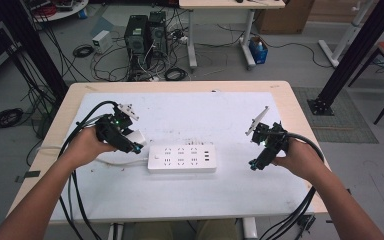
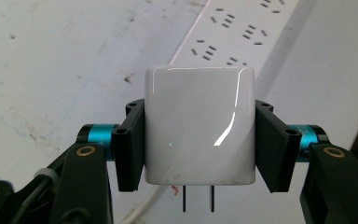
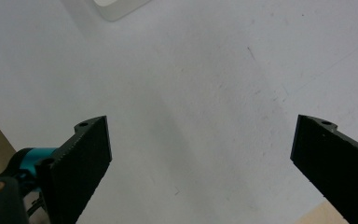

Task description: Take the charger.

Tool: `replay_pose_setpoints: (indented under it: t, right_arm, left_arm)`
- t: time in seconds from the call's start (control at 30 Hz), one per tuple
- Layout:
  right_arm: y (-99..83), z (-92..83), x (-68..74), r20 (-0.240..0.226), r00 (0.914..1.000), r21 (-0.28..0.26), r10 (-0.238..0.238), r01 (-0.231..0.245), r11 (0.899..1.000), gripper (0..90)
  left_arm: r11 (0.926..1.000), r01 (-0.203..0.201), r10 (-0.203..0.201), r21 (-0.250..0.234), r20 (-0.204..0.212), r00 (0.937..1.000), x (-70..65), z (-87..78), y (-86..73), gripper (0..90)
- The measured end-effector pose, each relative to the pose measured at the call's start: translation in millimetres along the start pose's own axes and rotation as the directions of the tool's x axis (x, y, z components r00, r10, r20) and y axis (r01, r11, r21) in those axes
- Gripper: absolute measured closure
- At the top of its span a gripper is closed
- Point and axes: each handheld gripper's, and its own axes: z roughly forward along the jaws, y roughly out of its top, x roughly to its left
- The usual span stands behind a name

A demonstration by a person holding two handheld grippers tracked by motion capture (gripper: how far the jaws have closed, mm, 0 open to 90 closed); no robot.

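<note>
Left gripper view: left gripper [image 2: 199, 140] clamps the white plug adapter [image 2: 199, 126]; tilted prongs [image 2: 198, 201] could miss the power strip [image 1: 182, 158] slots; right gripper [image 3: 200, 158] gapes empty.

A white mat [image 1: 190, 200] covers most of the wooden table [image 1: 300, 107]; beyond it, two black computer towers [image 1: 145, 32] stand on the grey floor amid tangled cables [image 1: 105, 60]. A blue container [image 1: 258, 51] sits by another table's leg.
</note>
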Motion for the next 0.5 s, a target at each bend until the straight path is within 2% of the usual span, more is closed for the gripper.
replay_pose_setpoints:
  t: [0.23, 0.43, 0.5]
  right_arm:
    - [1.7, -1.7, 5.7, 0.012, 0.9999, -0.019, -0.007, 0.008, 1.000, 4.4]
    - [1.8, -1.6, 8.5, 0.015, 0.9999, -0.016, -0.009, 0.009, 1.000, 4.4]
    - [1.4, -1.6, 9.0, 0.018, 0.9998, -0.017, -0.006, 0.006, 1.000, 4.4]
  left_arm:
    - [0.9969, -0.077, 0.077, -0.014, 0.026, 0.9967, -20.9, -9.9, 6.5, 42.5]
    - [0.9935, -0.113, 0.113, -0.011, 0.031, 0.9931, -30.7, -10.0, 13.7, 42.6]
    - [0.9938, -0.111, 0.111, -0.012, 0.033, 0.9933, -32.9, -8.0, 15.4, 42.6]
